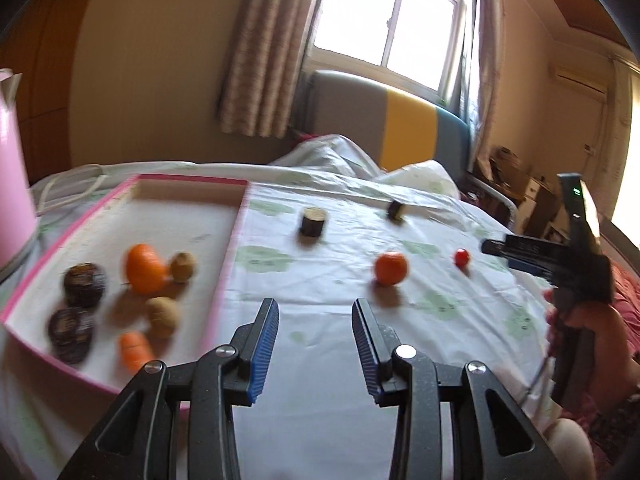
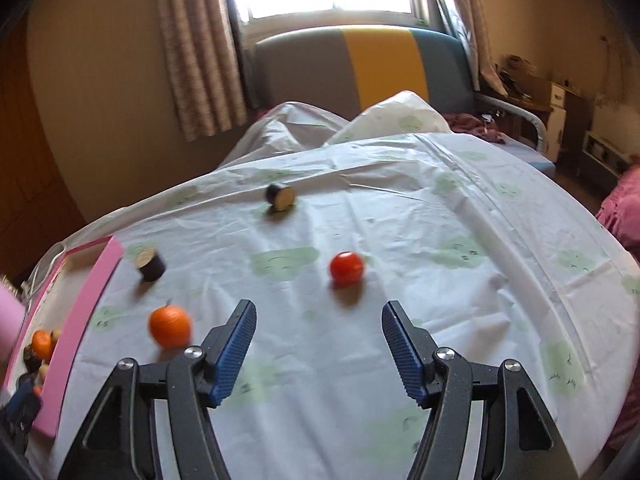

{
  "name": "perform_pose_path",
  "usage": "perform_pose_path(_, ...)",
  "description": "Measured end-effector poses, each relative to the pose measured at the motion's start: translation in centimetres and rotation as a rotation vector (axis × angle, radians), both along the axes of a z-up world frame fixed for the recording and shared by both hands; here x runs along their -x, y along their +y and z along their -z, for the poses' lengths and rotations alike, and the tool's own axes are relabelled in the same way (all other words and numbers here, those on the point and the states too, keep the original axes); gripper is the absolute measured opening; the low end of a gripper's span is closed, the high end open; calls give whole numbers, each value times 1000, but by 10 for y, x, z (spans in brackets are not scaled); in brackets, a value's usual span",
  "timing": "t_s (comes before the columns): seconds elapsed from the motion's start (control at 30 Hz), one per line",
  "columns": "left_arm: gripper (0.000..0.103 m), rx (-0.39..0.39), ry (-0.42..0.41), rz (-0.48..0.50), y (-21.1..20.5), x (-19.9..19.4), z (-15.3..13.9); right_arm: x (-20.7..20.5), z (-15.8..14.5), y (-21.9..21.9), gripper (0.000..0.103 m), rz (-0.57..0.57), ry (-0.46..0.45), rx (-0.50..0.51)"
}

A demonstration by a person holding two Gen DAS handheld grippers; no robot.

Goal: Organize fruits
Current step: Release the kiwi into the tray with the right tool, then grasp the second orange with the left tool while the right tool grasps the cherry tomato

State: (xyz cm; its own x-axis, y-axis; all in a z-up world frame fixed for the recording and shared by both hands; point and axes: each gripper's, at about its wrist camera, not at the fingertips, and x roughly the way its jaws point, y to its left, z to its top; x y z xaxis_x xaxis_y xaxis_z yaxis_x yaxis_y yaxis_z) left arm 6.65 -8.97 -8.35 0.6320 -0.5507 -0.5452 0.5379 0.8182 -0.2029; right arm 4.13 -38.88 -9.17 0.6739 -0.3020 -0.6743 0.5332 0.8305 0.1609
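Now, by tool:
Left gripper: narrowly parted, empty, touching nothing.
Right gripper: spread wide, empty; tomato ahead, orange left.

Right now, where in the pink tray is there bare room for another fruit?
The far half of the pink tray, behind the orange, is bare. The near half is crowded with the brown fruits, dark cups and a carrot-like piece.

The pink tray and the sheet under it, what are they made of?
The pink tray looks like cardboard or foam board: flat, stiff, matte walls with square edges, though blur leaves it open. The sheet looks like thin cotton-like fabric, white with pale green prints; its creases and soft folds suggest cloth.
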Motion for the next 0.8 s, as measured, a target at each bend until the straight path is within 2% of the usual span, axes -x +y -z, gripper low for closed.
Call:
perform_pose_path(0.1,39,-24,10,52,-35,-9,-6,-18,4,-21,63,-38,14,-21)
perform_pose_path(0.3,39,-98,41,101,-94,-43,-3,-47,34,-42,44,-56,107,-50)
perform_pose_path(0.43,39,-128,83,107,-113,-60,8,-46,44,-47,31,-50,92,-63)
perform_pose_path(0.6,39,-108,149,122,-125,-73,19,-41,46,-46,31,-40,61,-50)
perform_pose_path(0.8,42,-133,154,130,-138,-75,24,-43,46,-45,31,-27,67,-18)
